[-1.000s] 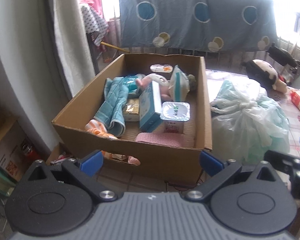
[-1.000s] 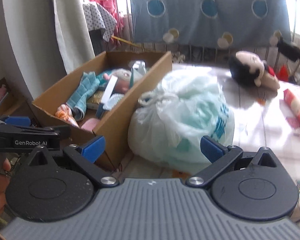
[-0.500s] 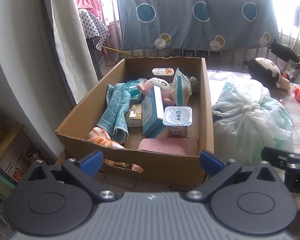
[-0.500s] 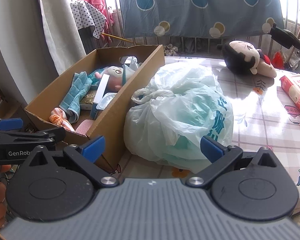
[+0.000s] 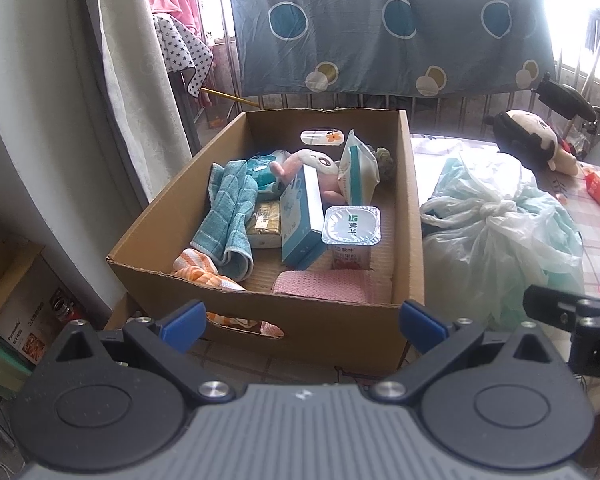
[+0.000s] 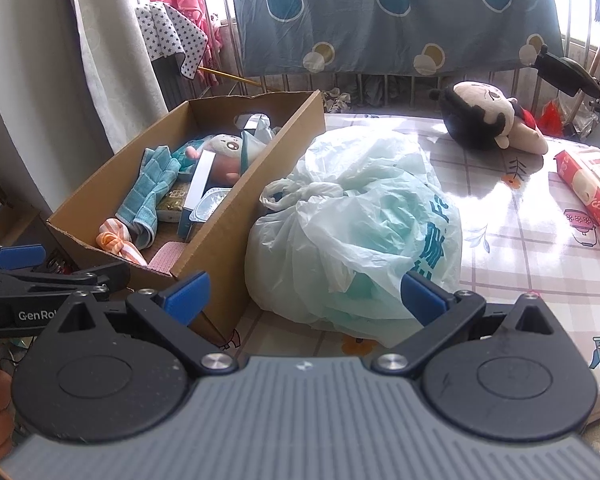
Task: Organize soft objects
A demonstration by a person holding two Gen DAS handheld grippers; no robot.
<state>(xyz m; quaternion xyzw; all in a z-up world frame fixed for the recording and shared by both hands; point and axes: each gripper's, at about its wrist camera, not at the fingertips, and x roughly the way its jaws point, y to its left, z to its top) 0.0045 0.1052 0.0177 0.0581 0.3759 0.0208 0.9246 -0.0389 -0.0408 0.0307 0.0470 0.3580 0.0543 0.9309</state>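
A cardboard box (image 5: 332,332) (image 6: 228,224) holds a teal cloth (image 5: 230,208), an orange striped cloth (image 5: 198,268), a pink cloth (image 5: 328,286), a pink plush toy (image 5: 316,162), a blue carton (image 5: 302,216) and a yogurt cup (image 5: 352,226). My left gripper (image 5: 302,320) hangs open before the box's near wall, empty. To the right of the box lies a tied pale green plastic bag (image 6: 360,228) (image 5: 496,240). My right gripper (image 6: 304,294) stands open just in front of the bag, holding nothing. A black-haired plush doll (image 6: 488,120) lies far back on the table.
The table (image 6: 532,248) has a checked cloth with sun glare. A red packet (image 6: 590,192) lies at its right edge. A blue spotted sheet (image 5: 380,28) hangs on railings behind. A pale curtain (image 5: 132,92) and low boxes (image 5: 24,312) stand at the left.
Both grippers have risen and pulled back a little, so I see deeper into the box and more of the table. Nothing was taken hold of; both stay open.
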